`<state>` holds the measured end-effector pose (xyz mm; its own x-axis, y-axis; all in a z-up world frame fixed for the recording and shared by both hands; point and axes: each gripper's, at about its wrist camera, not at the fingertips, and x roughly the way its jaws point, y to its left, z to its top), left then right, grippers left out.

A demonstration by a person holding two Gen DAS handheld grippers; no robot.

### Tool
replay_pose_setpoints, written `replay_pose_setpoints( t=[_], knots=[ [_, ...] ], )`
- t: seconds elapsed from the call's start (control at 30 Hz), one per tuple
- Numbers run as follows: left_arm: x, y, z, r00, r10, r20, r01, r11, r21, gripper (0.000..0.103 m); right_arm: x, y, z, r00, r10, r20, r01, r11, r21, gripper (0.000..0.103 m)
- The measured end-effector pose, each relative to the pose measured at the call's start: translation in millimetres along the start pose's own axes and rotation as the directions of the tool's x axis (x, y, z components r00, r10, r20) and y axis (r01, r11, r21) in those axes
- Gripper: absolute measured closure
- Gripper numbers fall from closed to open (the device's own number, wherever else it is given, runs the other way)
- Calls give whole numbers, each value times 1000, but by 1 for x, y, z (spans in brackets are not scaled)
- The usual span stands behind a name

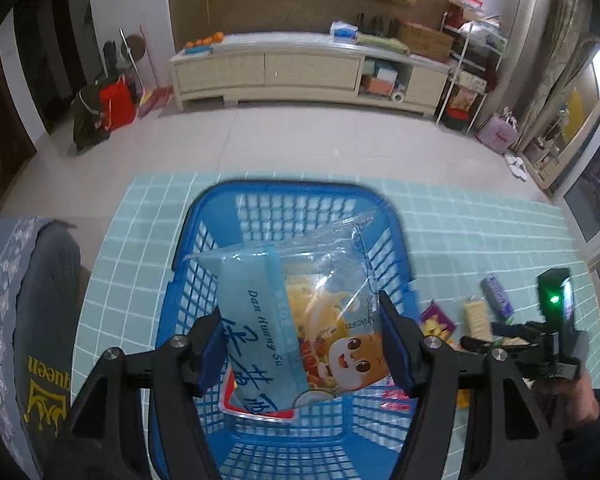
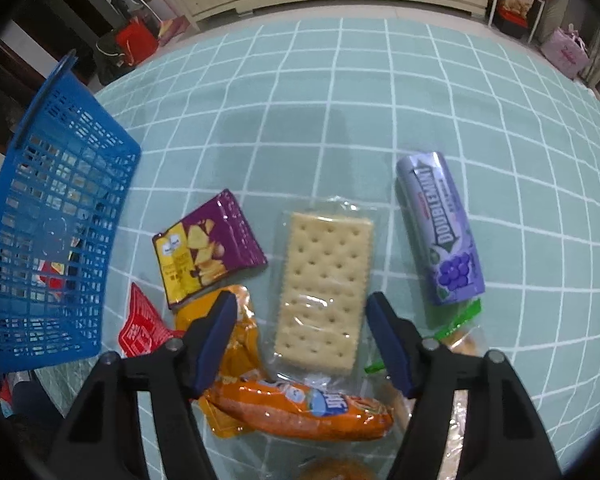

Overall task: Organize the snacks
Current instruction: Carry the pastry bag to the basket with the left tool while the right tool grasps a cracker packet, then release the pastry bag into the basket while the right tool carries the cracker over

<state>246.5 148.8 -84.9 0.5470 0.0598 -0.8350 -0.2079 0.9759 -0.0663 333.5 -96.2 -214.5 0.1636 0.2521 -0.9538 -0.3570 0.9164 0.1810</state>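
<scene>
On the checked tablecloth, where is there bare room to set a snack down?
Free: the tablecloth beyond the cracker pack and gum pack, right of the blue basket. Crowded: the near edge, around the orange packet.

A round snack is cut off at the bottom edge; a green-sealed packet lies half hidden behind the right tool.

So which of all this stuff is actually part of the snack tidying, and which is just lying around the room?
Part of the job:
blue basket
snack bag held over it
cracker pack
gum tube
purple chip packet
orange packet

Just lying about:
cabinet
red bag
oranges
</scene>
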Motion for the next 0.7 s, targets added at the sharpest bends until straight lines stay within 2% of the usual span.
replay_pose_setpoints(
  t=[0.1, 0.13, 0.27, 0.43, 0.6, 0.7],
  knots=[
    [22, 6, -5, 998, -2, -62, 2, 1000, -4, 39, 1, 7, 2, 999, -46, 2, 46, 999, -25, 41],
    [23, 12, -9, 997, -10, -76, 9, 1000, -6, 39, 1, 8, 2, 998, -63, 6, 64, 997, -34, 47],
    [35, 11, -16, 991, -54, -119, 53, 999, -13, 39, 1, 9, 2, 998, -67, 11, 67, 997, -31, 53],
    [48, 6, -16, 985, -70, -159, 73, 997, 15, 39, -9, 10, 0, 997, -63, 51, 64, 998, -28, 55],
    [50, -4, -15, 978, -128, -166, 137, 990, 45, 37, -35, 12, 1, 992, -40, 116, 44, 999, -28, 55],
    [55, -9, -16, 976, -127, -175, 137, 989, 49, 37, -53, 17, 0, 987, -12, 162, 16, 1000, -25, 55]
  ],
)
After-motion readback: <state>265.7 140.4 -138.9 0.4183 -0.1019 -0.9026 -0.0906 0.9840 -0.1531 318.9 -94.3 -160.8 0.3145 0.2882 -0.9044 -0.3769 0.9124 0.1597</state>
